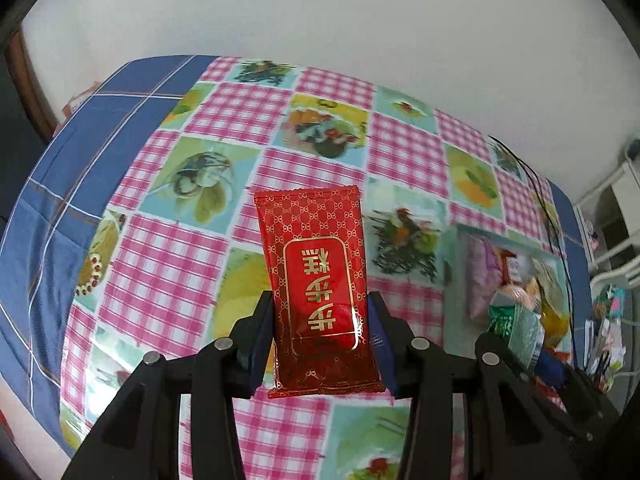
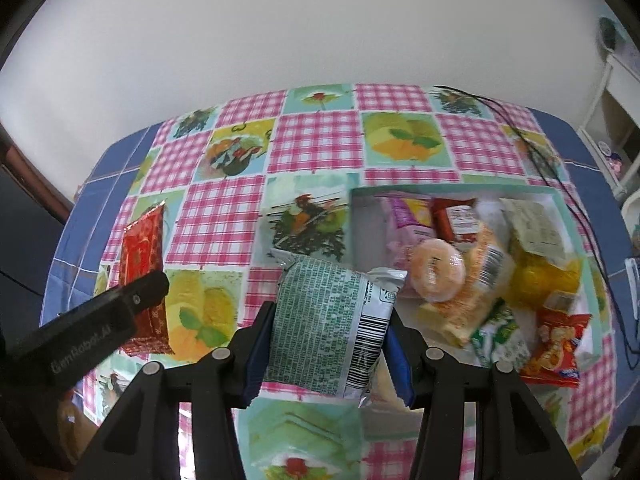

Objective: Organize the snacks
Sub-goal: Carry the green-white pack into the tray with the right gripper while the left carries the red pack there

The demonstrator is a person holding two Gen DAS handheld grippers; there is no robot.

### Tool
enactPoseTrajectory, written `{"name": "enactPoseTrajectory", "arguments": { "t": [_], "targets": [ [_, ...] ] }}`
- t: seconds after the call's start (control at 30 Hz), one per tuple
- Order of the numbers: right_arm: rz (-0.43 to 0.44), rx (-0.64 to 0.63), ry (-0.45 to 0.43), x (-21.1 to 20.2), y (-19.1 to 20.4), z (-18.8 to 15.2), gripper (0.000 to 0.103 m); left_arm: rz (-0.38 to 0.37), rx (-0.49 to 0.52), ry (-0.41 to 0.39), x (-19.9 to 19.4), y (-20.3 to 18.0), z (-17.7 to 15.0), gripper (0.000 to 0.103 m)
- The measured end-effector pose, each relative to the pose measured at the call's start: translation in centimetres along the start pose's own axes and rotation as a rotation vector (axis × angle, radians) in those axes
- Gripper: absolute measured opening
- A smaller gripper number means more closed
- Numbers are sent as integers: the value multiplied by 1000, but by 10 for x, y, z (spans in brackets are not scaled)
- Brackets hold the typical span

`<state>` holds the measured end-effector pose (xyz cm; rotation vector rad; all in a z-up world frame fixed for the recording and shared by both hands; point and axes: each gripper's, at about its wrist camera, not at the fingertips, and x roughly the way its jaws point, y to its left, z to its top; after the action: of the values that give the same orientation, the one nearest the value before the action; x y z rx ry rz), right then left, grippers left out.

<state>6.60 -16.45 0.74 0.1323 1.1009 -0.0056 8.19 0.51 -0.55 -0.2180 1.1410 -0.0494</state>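
A: Where is the red gold-lettered snack packet (image 1: 316, 284)?

B: Clamped upright between the blue pads of the left gripper (image 1: 320, 320), lifted above the checked tablecloth (image 1: 192, 264) near the table's middle.

A: And the right gripper (image 2: 328, 320)?

B: Closed on a green-printed snack pouch (image 2: 324, 320), held over the near-left corner of the white box (image 2: 360, 200) full of mixed snacks by the table's right edge.

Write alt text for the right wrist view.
The right gripper holds a green-printed snack packet above a checked tablecloth. A box of assorted snacks sits right; the left gripper holds a red packet at left.
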Motion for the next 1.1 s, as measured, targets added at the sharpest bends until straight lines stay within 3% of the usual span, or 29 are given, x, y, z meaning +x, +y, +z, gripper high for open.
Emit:
{"name": "enactPoseTrajectory", "arguments": {
  "t": [0.33,0.7,0.87,1.1],
  "targets": [
    [-20,99,0,-9,-66,-6,54,-33,151,5,-4,-77,-19,47],
    [-96,269,-11,-16,-166,-14,54,-82,422,19,7,-183,-56,47],
    [-71,304,-21,-10,-183,-14,54,-79,472,24,21,-202,-60,47],
    [-56,318,2,10,-189,-12,54,-89,465,46,39,-205,-58,47]
  ]
}}
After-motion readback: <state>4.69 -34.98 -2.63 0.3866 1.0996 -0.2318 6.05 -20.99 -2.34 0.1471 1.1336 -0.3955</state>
